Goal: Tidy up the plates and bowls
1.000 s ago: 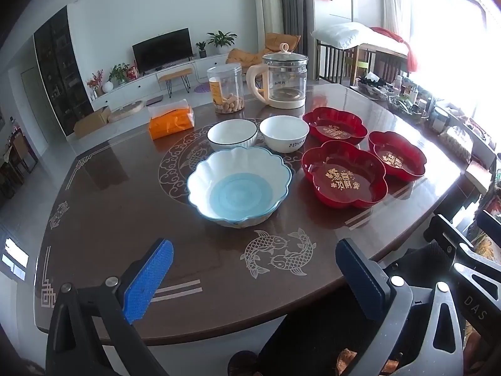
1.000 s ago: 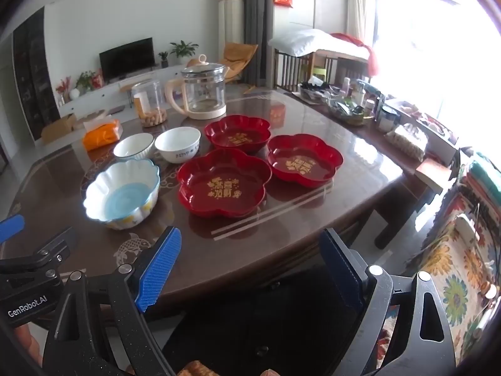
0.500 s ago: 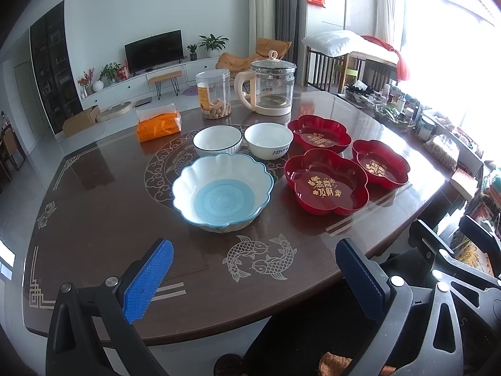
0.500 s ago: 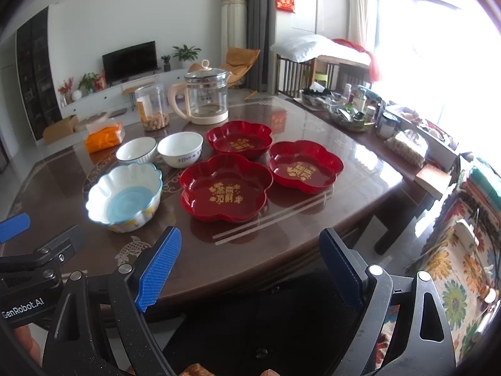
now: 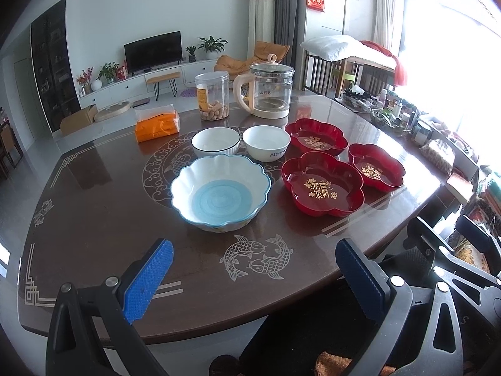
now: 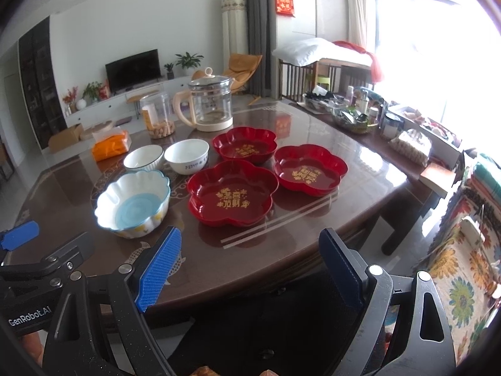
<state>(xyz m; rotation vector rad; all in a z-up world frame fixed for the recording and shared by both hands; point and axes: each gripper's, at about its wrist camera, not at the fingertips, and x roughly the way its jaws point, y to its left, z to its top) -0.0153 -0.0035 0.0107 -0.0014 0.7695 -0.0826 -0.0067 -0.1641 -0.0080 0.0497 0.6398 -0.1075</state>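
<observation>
Nearest you, your left gripper and right gripper hang at the near edge of the table, fingers spread wide and grasping nothing.

Just beyond, at centre-left, sits the scalloped blue-and-white bowl, upright and apart from its neighbours. To its right lies the nearest red flower-shaped plate, with a second red plate further right and a third red plate behind; the three sit close together, their rims near or touching, which cannot be told for sure.

Behind the scalloped bowl stand two small bowls side by side: the dark-rimmed white bowl on the left and the plain white bowl on the right.

Furthest are the orange tissue pack, the clear jar and the glass kettle.

Nothing appears stacked yet, so the task looks to be at its start. Risks, as judged from this layout:
- The table top is glossy, so a rim pinch that is shallow may let ceramic slip.
- The red plates crowd each other, so lifting one may drag or tip its neighbour.
- The scalloped rim offers uneven purchase, so fingers set on a crest may twist the bowl.
- Reaching the far bowls over the near ones may knock them.
</observation>
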